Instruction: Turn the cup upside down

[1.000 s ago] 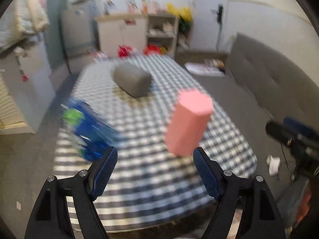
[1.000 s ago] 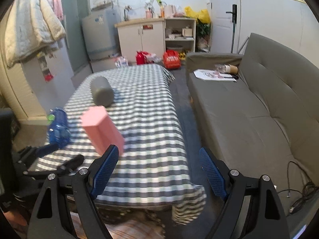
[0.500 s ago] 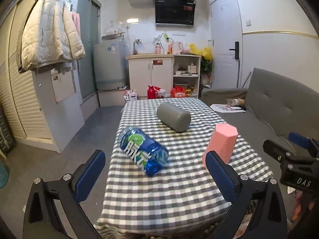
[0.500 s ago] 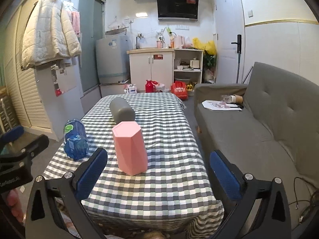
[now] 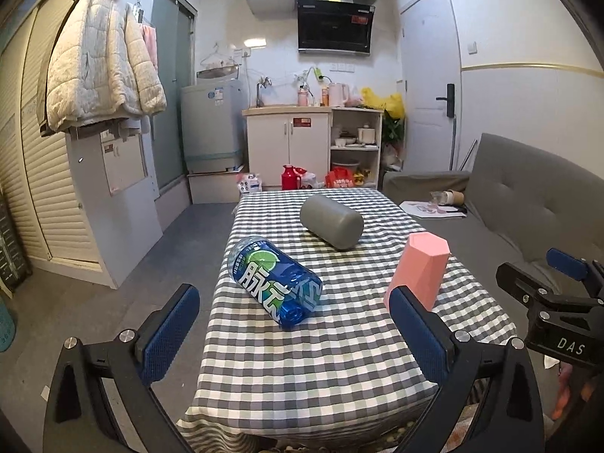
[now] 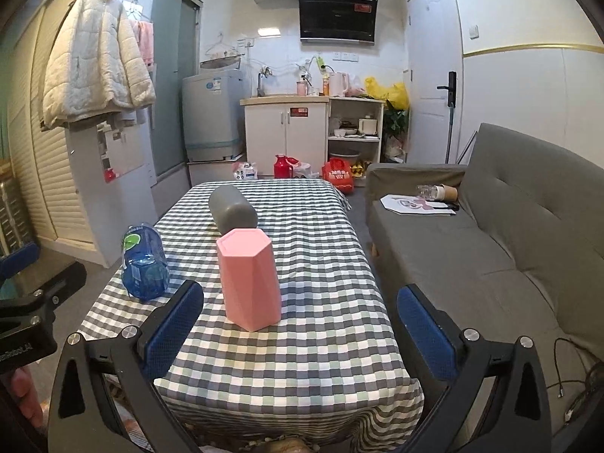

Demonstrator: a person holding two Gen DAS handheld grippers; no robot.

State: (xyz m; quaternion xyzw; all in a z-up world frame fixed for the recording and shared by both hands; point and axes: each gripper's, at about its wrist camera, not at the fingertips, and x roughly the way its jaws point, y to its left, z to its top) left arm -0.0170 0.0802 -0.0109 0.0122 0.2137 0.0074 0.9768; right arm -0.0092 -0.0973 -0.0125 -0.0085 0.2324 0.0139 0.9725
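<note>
A pink faceted cup stands on the checked table with its closed end up; in the left wrist view it is at the right, behind my right finger. My left gripper is open and empty, held back from the table's near edge. My right gripper is open and empty, in front of the cup and apart from it. The right gripper also shows at the right edge of the left wrist view.
A blue plastic bottle lies on its side left of the cup. A grey cylinder lies farther back. A grey sofa runs along the table's right side. Cupboards and a washing machine stand behind.
Both grippers have pulled back and levelled, so the views show the whole room. Both jaws have opened wider. The cup stands where it was.
</note>
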